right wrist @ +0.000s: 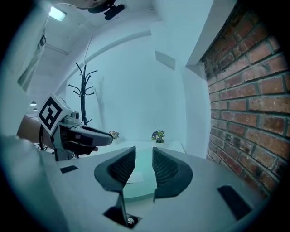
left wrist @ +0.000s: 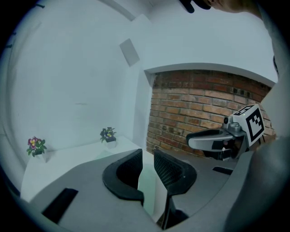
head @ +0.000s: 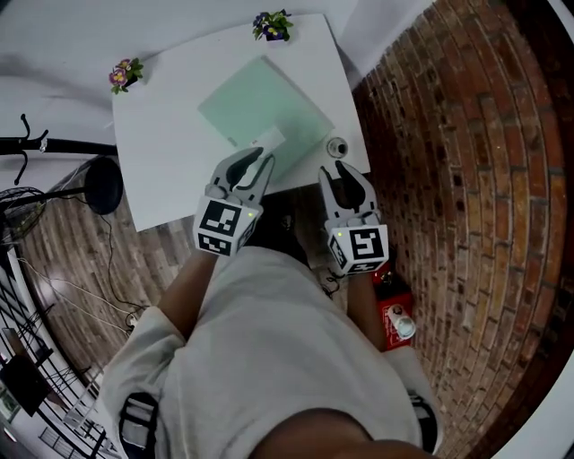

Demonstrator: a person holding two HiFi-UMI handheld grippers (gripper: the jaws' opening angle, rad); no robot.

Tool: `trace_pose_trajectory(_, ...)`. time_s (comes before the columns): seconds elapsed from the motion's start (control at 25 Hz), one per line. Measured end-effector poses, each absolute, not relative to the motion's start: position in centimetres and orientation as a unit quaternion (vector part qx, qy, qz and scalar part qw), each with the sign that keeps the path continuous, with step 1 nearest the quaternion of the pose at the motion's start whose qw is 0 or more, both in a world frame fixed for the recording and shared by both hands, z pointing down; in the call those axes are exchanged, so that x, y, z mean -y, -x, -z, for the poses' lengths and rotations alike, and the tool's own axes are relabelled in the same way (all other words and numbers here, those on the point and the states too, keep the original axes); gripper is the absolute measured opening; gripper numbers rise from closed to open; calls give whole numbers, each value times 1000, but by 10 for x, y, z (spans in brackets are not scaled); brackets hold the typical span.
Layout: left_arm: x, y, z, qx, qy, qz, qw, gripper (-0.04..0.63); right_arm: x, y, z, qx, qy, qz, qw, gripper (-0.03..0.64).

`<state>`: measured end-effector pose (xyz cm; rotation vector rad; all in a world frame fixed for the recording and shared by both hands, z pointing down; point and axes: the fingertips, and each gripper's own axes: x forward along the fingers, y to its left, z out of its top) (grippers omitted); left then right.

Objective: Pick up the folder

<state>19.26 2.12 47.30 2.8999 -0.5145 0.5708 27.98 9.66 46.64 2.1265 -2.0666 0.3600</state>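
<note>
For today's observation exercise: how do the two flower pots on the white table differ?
The pink-flowered pot bears pink blooms; the purple-flowered pot bears purple ones. In the head view the pink-flowered pot stands at the left corner of the table, the purple-flowered pot at its far corner, nearer the green folder. Both are small, upright, leafy, and close to the table edge.
</note>
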Motion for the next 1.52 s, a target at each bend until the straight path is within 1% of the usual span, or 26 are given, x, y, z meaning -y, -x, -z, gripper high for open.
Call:
trace_pose_trajectory(0.44, 40, -197, -486, 187, -959, -195, 80, 81, -34, -287, -470, 708, -687, -123, 105, 125)
trace_pose_trajectory(0.72, 97, -202, -490, 197, -958, -187, 90, 81, 8, -295, -477, 712, -675, -134, 140, 138)
trace_pose_trajectory(1.0, 140, -193, -506, 198, -954, -187, 122, 81, 43, -289, -489, 713, -661, -157, 171, 141)
trace_pose_trajectory(1.24, 163, -174, -519, 209, -947, -183, 163, 81, 65, -286, -499, 724, -635, -155, 221, 146)
trace_pose_trajectory(1.52, 174, -144, -540, 240, -929, -185, 212, 81, 87, -292, -517, 743, -599, -179, 237, 145)
